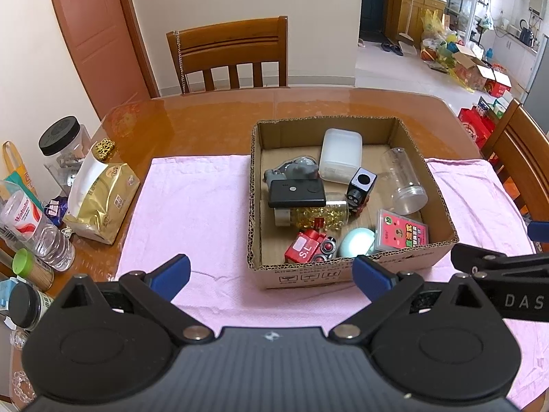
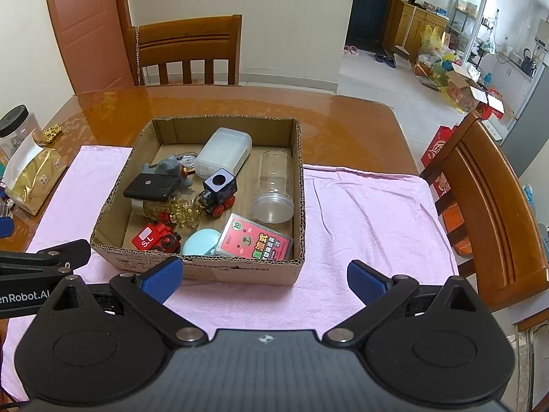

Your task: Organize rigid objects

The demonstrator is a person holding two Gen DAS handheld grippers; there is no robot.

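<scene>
A cardboard box [image 1: 435, 185] [image 2: 109, 202] stands on a pink towel [image 1: 192, 199] [image 2: 370, 213]. In it lie a white plastic container [image 1: 341, 156] [image 2: 223, 151], a clear jar on its side [image 1: 405, 182] [image 2: 274, 189], a black flat device [image 1: 296, 192] [image 2: 152, 185], a dark toy train [image 1: 358, 189] [image 2: 219, 192], a red toy [image 1: 305, 245] [image 2: 156, 237], a pink card pack [image 1: 403, 231] [image 2: 255, 238], a pale blue case [image 1: 355, 242] [image 2: 200, 242] and a bottle of yellow capsules [image 1: 319, 214] [image 2: 171, 211]. My left gripper [image 1: 271, 273] and right gripper [image 2: 264, 276] are open and empty, near the box's front wall.
Jars, bottles and a gold bag [image 1: 99, 202] crowd the table's left edge. Wooden chairs stand at the far side [image 1: 230, 55] and at the right [image 2: 487, 199]. The towel is bare left of the box in the left wrist view and right of it in the right wrist view.
</scene>
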